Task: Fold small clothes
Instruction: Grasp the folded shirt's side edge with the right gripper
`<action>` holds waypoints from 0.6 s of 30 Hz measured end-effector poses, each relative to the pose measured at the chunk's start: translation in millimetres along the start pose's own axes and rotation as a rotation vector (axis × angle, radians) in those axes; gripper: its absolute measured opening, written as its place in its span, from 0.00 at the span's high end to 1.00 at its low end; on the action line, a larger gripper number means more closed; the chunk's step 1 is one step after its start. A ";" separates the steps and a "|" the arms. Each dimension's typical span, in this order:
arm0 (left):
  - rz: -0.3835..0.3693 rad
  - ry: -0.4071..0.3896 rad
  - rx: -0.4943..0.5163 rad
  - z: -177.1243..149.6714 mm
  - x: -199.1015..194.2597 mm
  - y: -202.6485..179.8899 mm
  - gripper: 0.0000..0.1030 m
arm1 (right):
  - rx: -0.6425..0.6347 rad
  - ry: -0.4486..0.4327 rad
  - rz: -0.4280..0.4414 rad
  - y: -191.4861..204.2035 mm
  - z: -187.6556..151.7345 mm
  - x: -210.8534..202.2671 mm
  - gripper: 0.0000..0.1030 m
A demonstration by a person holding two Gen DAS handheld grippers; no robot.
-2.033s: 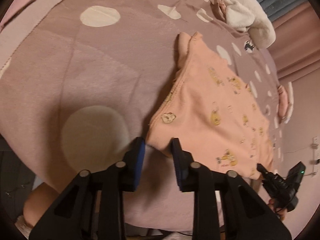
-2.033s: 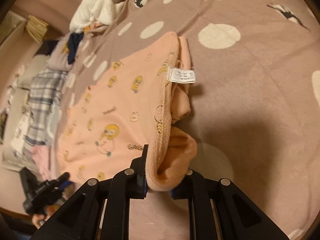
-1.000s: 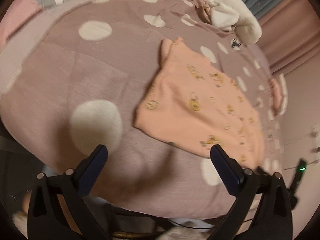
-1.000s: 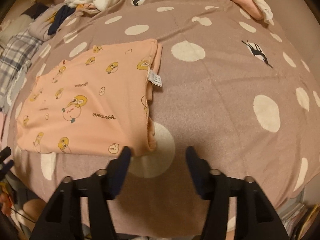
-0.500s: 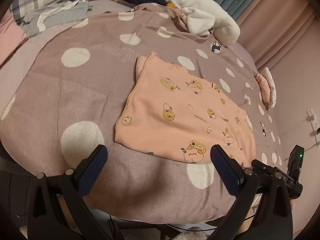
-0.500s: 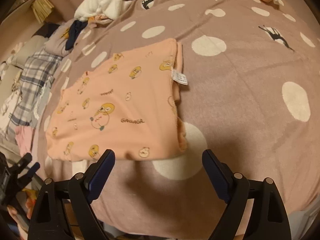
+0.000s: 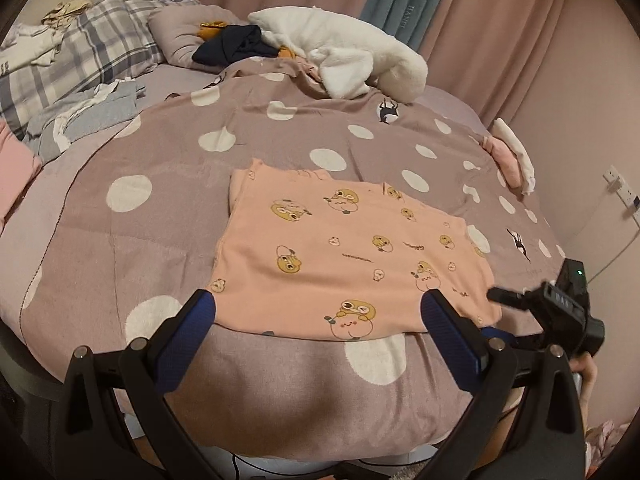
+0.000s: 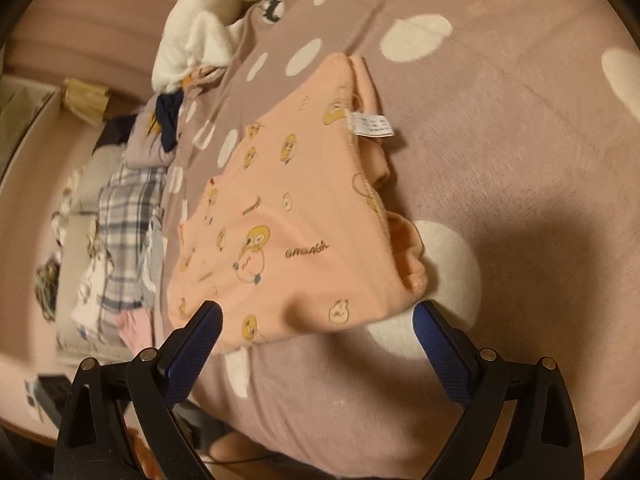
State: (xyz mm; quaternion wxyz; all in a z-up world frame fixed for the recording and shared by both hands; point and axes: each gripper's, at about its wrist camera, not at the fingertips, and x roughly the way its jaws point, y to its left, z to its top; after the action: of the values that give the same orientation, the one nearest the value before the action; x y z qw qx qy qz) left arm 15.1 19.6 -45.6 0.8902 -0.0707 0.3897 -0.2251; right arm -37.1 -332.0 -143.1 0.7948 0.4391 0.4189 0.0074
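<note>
A small peach garment (image 7: 340, 256) with yellow cartoon prints lies folded flat on the mauve polka-dot blanket (image 7: 160, 220). It also shows in the right wrist view (image 8: 296, 220), with a white label at its right fold. My left gripper (image 7: 320, 316) is open and empty, held above the garment's near edge. My right gripper (image 8: 318, 324) is open and empty, close over the garment's near edge; it also shows in the left wrist view (image 7: 560, 304), at the garment's right corner.
A white fluffy blanket (image 7: 344, 52), dark clothes (image 7: 236, 48) and a plaid pillow (image 7: 80, 60) lie at the back of the bed. A folded pink and white item (image 7: 510, 156) sits at the right edge. Curtains (image 7: 440, 4) hang behind.
Both grippers let go of the garment, opened wide and pulled back. The garment now lies flat. The left view has risen; the right gripper has moved in low over the garment's edge.
</note>
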 end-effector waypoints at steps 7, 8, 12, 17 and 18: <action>-0.006 -0.002 0.000 -2.4 -0.9 -2.4 0.00 | 0.131 -0.030 0.128 -4.3 18.4 12.0 0.07; -0.005 0.001 -0.008 -2.3 0.7 -0.3 0.00 | 0.149 -0.032 0.134 -5.5 20.9 14.7 0.07; 0.011 0.014 -0.028 -2.7 7.2 5.5 0.00 | 0.192 -0.044 0.162 -10.1 25.5 20.0 0.07; 0.021 0.022 -0.054 -4.0 12.2 13.7 0.00 | 0.158 -0.037 0.129 -4.8 34.1 27.4 0.07; 0.019 0.028 -0.059 -4.2 13.3 15.4 0.00 | 0.150 -0.037 0.126 -5.3 36.3 27.3 0.07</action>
State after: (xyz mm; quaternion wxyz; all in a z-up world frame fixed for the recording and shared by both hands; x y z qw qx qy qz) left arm 25.3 27.4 -61.9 0.8841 -0.0902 0.4095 -0.2061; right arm 3.1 -350.1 -155.3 0.7652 0.5229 0.3752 0.0177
